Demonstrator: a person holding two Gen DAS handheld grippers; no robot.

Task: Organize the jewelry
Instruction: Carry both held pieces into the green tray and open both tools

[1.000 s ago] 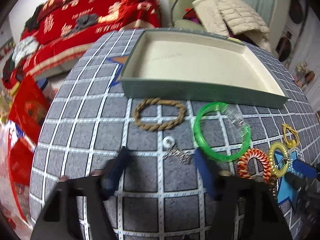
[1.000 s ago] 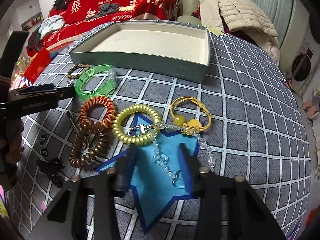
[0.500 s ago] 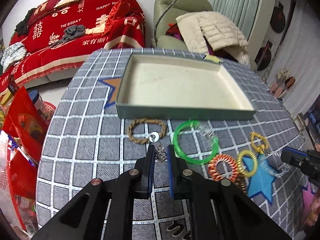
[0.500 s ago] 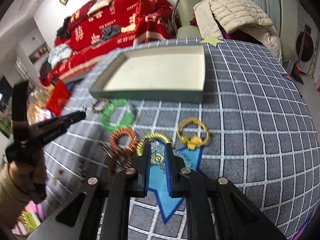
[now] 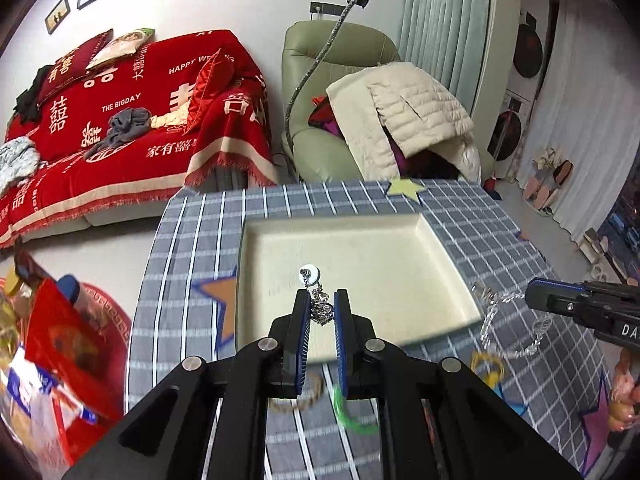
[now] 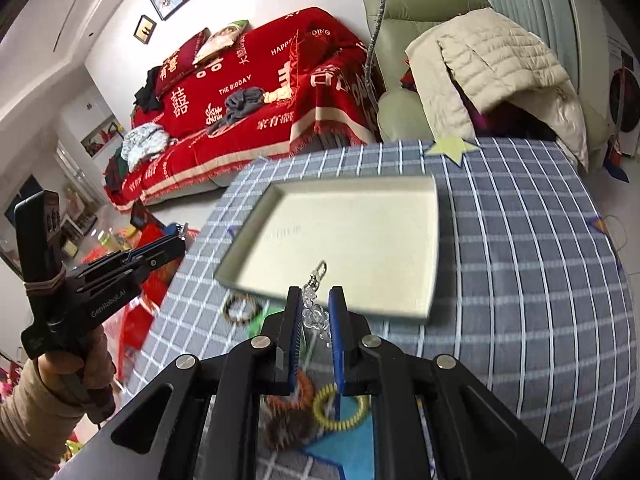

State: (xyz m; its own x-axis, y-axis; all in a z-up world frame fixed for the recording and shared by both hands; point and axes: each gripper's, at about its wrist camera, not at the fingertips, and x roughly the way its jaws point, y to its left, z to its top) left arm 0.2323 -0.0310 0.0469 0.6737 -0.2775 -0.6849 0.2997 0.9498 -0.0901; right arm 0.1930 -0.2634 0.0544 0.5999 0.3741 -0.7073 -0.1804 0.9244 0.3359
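Left wrist view: the left gripper (image 5: 322, 312) is clamped on a silver chain (image 5: 318, 300), raised over the near part of the tray (image 5: 448, 272). The step in hand looks like the carry; next comes lowering it past the near wall and letting go. The tray floor ahead lies bare.

Right wrist view: the right gripper (image 6: 314, 312) pinches a clear bead chain (image 6: 314, 308) above the tray's near rim (image 6: 320, 300). The left gripper sits well off to the side, so the way in looks open.
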